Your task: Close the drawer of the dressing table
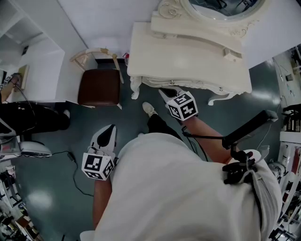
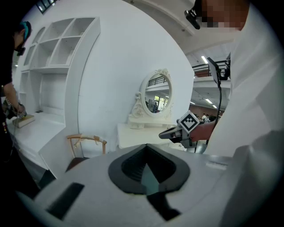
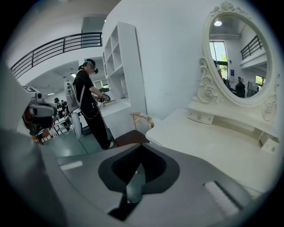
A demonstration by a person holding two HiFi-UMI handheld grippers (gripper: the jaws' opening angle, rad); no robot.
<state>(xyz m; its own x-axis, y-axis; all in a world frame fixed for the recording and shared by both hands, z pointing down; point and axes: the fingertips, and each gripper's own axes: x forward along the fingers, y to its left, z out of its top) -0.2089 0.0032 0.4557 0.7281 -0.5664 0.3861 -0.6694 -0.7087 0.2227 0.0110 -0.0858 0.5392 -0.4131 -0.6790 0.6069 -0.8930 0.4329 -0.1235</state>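
The white dressing table [image 1: 188, 56] with its oval mirror [image 1: 221, 9] stands against the back wall. Its front rail [image 1: 197, 86] carries small knobs and looks flush, with no drawer sticking out. My right gripper [image 1: 165, 92] hovers just in front of that rail, jaws shut and empty. In the right gripper view its jaws [image 3: 141, 146] meet above the table top [image 3: 213, 146]. My left gripper [image 1: 110, 128] hangs over the floor, left of the table and apart from it. Its jaws [image 2: 145, 148] are shut on nothing and point toward the table [image 2: 137, 135].
A wooden chair with a brown seat [image 1: 99, 87] stands just left of the table. A person in black [image 3: 91, 102] works at white shelving [image 1: 33, 61] further left. A cable [image 1: 77, 174] runs across the floor. A black stand [image 1: 249, 127] is at the right.
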